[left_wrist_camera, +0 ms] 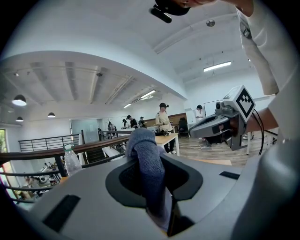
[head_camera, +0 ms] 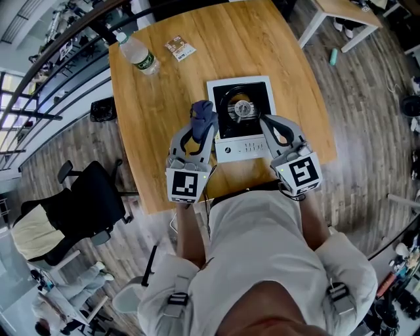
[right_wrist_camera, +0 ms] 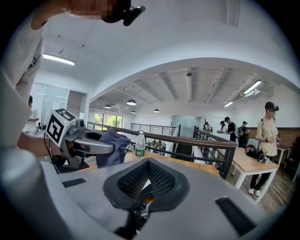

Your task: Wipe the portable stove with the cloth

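The portable stove point(head_camera: 240, 117), white with a black top and a round burner, sits mid-table. My left gripper point(head_camera: 201, 126) hovers at the stove's left edge, shut on a blue-grey cloth point(head_camera: 202, 113) that sticks up between its jaws. In the left gripper view the cloth point(left_wrist_camera: 146, 164) fills the gap of the left gripper point(left_wrist_camera: 149, 157). My right gripper point(head_camera: 270, 125) hangs over the stove's right front corner, jaws together with nothing in them. Its own view shows the right gripper point(right_wrist_camera: 146, 182) shut, with the cloth point(right_wrist_camera: 112, 146) off to the left. Both grippers point upward.
A water bottle point(head_camera: 139, 56) and a small packet point(head_camera: 180, 47) lie at the far end of the wooden table point(head_camera: 157, 131). A black office chair point(head_camera: 85, 203) stands to the table's left, and a white table point(head_camera: 341, 16) at the upper right. Several people stand in the background.
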`<state>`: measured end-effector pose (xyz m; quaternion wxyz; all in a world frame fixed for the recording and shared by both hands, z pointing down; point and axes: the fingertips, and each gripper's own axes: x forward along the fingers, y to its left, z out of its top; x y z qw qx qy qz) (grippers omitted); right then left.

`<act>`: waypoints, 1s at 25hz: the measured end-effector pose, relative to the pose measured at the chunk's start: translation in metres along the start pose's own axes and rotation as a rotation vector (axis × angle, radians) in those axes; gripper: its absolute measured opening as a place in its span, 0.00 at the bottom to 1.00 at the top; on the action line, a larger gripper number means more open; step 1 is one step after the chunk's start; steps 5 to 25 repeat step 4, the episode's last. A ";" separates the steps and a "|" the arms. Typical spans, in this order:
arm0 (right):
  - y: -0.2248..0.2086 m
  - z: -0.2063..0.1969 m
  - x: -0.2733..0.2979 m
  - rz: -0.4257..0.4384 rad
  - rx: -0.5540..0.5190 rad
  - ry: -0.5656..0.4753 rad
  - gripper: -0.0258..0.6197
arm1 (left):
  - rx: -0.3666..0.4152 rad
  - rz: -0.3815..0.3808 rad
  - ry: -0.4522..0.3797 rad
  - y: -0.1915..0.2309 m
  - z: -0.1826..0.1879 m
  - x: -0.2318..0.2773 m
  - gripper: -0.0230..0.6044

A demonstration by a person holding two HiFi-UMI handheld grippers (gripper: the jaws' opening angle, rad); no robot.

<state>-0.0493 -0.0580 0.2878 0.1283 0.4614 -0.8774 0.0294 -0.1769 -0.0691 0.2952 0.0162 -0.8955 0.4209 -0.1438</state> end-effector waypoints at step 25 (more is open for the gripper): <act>0.001 -0.001 0.000 -0.006 -0.024 0.003 0.07 | 0.001 -0.001 -0.004 0.000 -0.003 -0.002 0.19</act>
